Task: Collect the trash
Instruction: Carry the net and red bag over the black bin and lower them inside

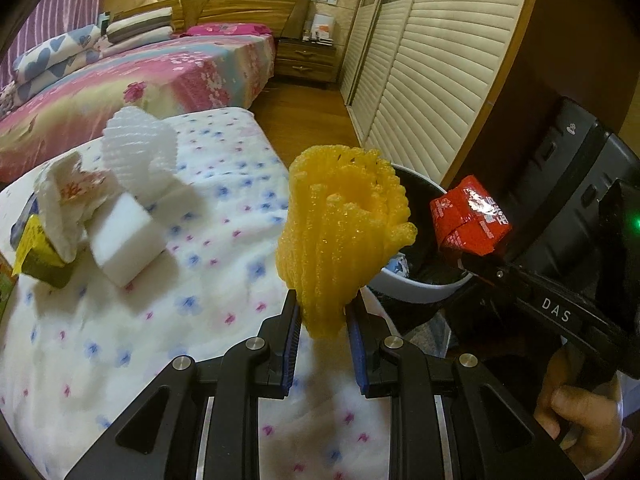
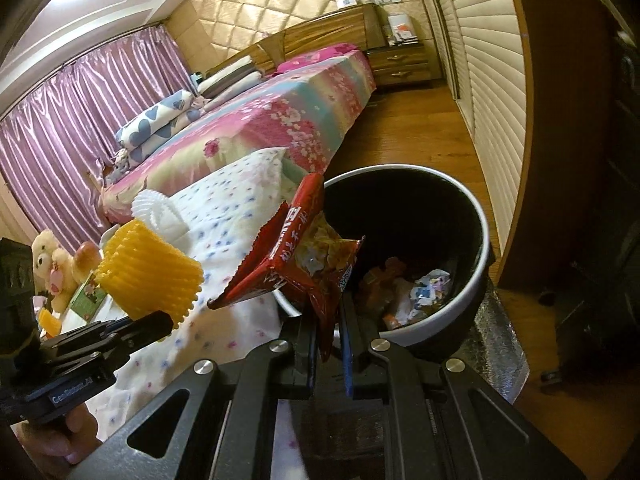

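My left gripper (image 1: 322, 312) is shut on a yellow foam fruit net (image 1: 344, 232), held above the white flowered quilt (image 1: 160, 320); the same net (image 2: 150, 276) shows at the left of the right wrist view. My right gripper (image 2: 328, 336) is shut on a torn red snack wrapper (image 2: 296, 264), which hangs beside the near rim of the round bin (image 2: 478, 276). The red wrapper (image 1: 468, 216) also appears at the right of the left wrist view, over the bin (image 1: 420, 292). Inside the bin lie several scraps of paper and wrappers.
On the quilt lie a white foam net (image 1: 138, 148), a white foam block (image 1: 124, 240), crumpled tissue (image 1: 64, 196) and a yellow-green carton (image 1: 38, 256). A pink flowered bed (image 2: 256, 120), nightstand (image 2: 400, 60), slatted wardrobe doors (image 2: 496, 92) and wood floor (image 2: 408, 136) surround the bin. Plush toys (image 2: 52, 264) sit at left.
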`<action>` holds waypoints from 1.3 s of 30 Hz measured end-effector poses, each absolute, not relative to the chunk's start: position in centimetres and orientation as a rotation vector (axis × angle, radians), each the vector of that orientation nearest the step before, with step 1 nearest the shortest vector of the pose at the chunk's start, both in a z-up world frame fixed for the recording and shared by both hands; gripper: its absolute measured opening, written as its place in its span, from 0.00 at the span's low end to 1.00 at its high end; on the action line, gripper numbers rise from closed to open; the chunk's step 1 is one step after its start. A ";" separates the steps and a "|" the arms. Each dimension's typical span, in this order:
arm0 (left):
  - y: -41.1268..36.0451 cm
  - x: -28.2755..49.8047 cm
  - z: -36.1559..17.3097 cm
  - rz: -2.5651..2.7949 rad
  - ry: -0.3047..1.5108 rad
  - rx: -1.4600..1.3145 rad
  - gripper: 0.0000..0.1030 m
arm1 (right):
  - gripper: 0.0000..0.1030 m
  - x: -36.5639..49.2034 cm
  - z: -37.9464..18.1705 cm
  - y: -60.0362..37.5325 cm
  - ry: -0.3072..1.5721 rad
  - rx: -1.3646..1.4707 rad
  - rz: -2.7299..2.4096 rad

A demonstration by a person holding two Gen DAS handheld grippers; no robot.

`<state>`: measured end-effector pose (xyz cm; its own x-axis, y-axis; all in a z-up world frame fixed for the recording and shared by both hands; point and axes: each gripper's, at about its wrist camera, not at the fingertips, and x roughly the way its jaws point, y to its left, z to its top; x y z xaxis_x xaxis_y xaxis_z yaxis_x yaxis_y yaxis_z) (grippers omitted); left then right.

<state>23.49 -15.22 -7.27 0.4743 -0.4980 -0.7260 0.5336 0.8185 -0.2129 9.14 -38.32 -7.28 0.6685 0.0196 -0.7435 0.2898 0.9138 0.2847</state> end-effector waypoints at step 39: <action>-26.6 30.3 -9.4 -0.687 0.981 0.097 0.29 | 0.16 12.8 -9.8 -45.1 0.920 0.500 -0.241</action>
